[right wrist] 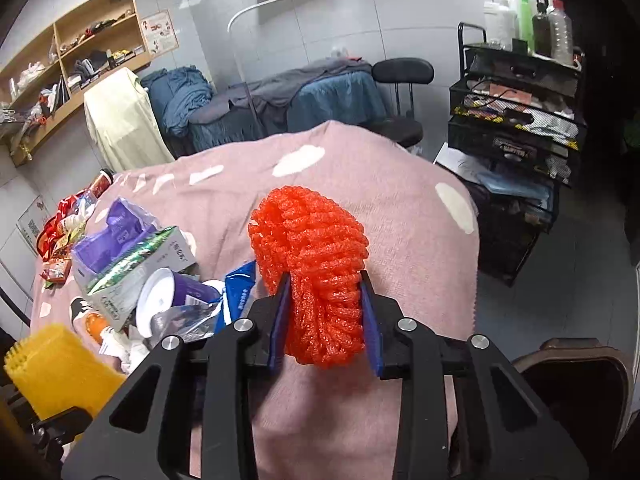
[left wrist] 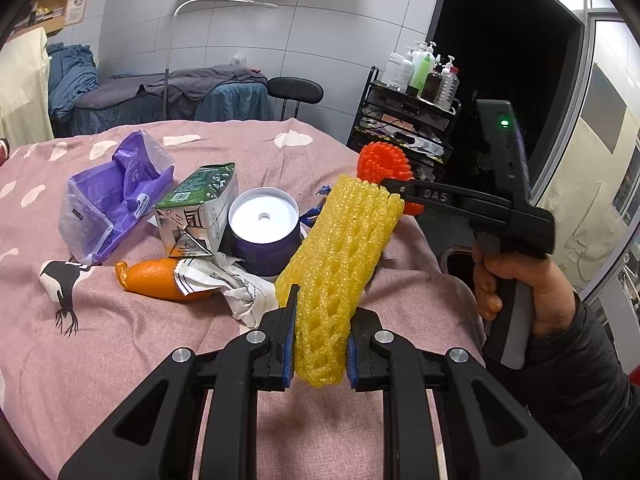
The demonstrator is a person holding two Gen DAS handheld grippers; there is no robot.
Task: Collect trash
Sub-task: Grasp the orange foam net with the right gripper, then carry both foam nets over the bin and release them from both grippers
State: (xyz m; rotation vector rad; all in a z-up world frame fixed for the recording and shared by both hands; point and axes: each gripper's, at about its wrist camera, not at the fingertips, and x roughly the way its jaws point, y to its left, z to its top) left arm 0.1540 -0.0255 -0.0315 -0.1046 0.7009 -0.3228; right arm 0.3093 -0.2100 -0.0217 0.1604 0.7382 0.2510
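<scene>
The left gripper (left wrist: 320, 344) is clamped on the yellow foam net (left wrist: 340, 264); the right gripper (right wrist: 326, 320) pinches the orange foam net (right wrist: 312, 264). Left of the yellow net, carton (left wrist: 200, 208), purple tub (left wrist: 264, 232), peel (left wrist: 152, 278) and wrappers remain on the bed (left wrist: 140, 360); most trash is uncollected.

Both grippers: black plastic frames, silver screws, blue finger pads (right wrist: 370, 312). The right gripper (left wrist: 394, 190) bears white lettering "DAS"; above it, a green light. Dark sleeve (left wrist: 576, 364).

Carton (left wrist: 198, 208) between bag (left wrist: 112, 196) and tub (left wrist: 264, 232); peel (left wrist: 154, 278) before them.
</scene>
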